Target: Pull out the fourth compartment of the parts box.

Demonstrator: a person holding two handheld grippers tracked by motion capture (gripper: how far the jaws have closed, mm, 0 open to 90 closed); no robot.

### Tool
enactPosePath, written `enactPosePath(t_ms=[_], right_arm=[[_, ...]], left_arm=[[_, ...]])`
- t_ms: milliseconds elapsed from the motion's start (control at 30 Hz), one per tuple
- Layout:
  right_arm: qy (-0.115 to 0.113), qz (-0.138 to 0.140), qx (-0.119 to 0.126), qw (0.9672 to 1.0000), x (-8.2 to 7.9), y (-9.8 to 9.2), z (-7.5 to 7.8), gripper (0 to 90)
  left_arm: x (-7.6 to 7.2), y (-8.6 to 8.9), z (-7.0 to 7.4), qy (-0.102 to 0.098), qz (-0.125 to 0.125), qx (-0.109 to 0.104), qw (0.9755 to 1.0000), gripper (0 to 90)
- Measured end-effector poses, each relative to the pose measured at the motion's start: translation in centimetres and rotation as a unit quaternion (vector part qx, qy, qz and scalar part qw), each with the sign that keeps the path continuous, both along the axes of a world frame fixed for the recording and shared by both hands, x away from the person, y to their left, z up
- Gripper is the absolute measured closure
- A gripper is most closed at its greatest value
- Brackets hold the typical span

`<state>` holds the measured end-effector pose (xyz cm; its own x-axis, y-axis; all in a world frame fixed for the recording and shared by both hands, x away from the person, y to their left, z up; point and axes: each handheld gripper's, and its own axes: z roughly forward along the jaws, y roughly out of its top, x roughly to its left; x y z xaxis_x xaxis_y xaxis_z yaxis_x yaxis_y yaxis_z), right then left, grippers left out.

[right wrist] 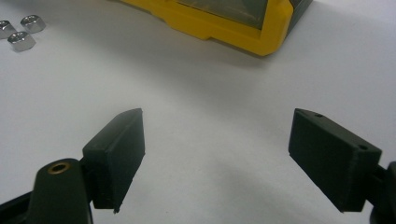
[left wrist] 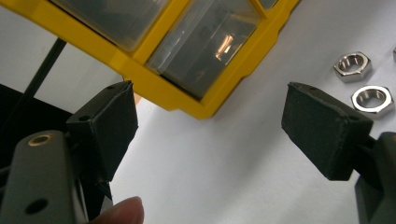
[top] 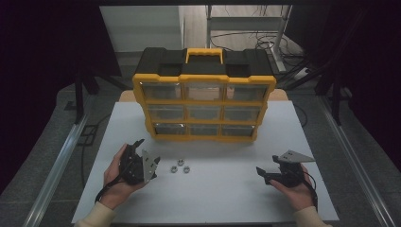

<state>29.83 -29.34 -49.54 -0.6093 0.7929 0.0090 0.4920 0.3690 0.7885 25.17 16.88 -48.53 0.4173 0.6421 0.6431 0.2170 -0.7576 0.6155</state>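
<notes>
A yellow and black drawer organizer (top: 204,100) with several clear drawers stands upright at the back middle of the white table (top: 222,194). Three metal hex nuts (top: 179,166) lie loose in front of it. My left gripper (top: 149,151) rests in a hand just left of the nuts, open and empty. In the left gripper view its gripper (left wrist: 212,126) points at the organizer's lower corner (left wrist: 196,100), with two nuts (left wrist: 364,84) off to the right. My right gripper (top: 267,165) sits at the front right, open, and its gripper (right wrist: 217,149) has only bare table between the pads.
The organizer's bottom corner (right wrist: 252,32) and the nuts (right wrist: 21,35) lie far ahead in the right gripper view. Metal rails (top: 61,156) run along both sides of the table. Cables and a frame leg (top: 279,42) are on the floor behind.
</notes>
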Motion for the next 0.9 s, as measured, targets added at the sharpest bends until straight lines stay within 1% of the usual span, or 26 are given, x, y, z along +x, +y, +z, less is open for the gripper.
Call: enactPosePath(t_ms=[33, 67, 133, 200, 300, 333, 367, 400, 433, 467, 500, 533, 700, 733, 900], right_arm=[[0.000, 0.000, 0.000, 1.0000, 0.0, 0.0, 0.0, 19.0], [0.000, 0.001, 0.000, 1.0000, 0.0, 0.0, 0.0, 19.0], [0.000, 0.001, 0.001, 1.0000, 0.0, 0.0, 0.0, 19.0], [0.000, 0.001, 0.001, 1.0000, 0.1, 0.0, 0.0, 18.9], [-0.001, 0.001, 0.001, 1.0000, 0.1, 0.0, 0.0, 18.9], [-0.001, -0.002, 0.002, 1.0000, 0.2, -0.1, 0.1, 18.9], [-0.001, -0.002, 0.002, 1.0000, 0.2, -0.1, 0.1, 18.9], [-0.002, -0.003, 0.002, 1.0000, 0.2, -0.1, 0.1, 18.9], [-0.002, -0.002, 0.002, 1.0000, 0.3, -0.1, 0.0, 18.9], [-0.002, -0.002, 0.001, 1.0000, 0.3, -0.1, 0.0, 18.9], [-0.002, -0.002, 0.001, 1.0000, 0.3, -0.1, 0.0, 18.9], [-0.002, -0.003, 0.000, 1.0000, 0.3, -0.1, 0.0, 18.9], [-0.001, -0.002, 0.001, 1.0000, 0.3, -0.1, 0.0, 18.8], [-0.002, -0.001, 0.000, 1.0000, 0.3, -0.1, 0.0, 18.8], [-0.001, -0.002, 0.000, 1.0000, 0.3, -0.1, -0.1, 18.7]], left_arm=[[0.0, 0.0, 0.0, 0.000, 0.000, 0.000, 1.0000, 19.3], [0.1, -0.1, 0.1, -0.005, -0.004, 0.007, 1.0000, 19.7], [0.1, -0.2, 0.2, -0.008, -0.004, 0.006, 0.9999, 19.6], [0.3, -0.3, 0.5, -0.013, -0.008, 0.015, 0.9998, 19.7], [0.5, -0.5, 0.8, -0.016, -0.011, 0.012, 0.9997, 19.8], [0.8, -0.7, 1.3, -0.021, -0.014, 0.012, 0.9996, 19.9], [0.8, -0.7, 1.3, -0.021, -0.014, 0.012, 0.9996, 19.9], [1.2, -0.9, 1.8, -0.024, -0.015, 0.012, 0.9995, 20.0], [1.2, -0.9, 1.8, -0.024, -0.015, 0.012, 0.9995, 20.0], [1.5, -1.1, 2.2, -0.030, -0.015, 0.008, 0.9994, 20.2], [1.5, -1.1, 2.2, -0.030, -0.015, 0.008, 0.9994, 20.3], [1.8, -1.3, 2.5, -0.034, -0.018, 0.008, 0.9993, 20.3], [2.1, -1.6, 3.1, -0.037, -0.025, 0.008, 0.9990, 20.9], [2.3, -1.8, 3.3, -0.038, -0.028, 0.010, 0.9988, 21.0], [2.6, -2.0, 3.4, -0.041, -0.034, 0.016, 0.9984, 21.2]])
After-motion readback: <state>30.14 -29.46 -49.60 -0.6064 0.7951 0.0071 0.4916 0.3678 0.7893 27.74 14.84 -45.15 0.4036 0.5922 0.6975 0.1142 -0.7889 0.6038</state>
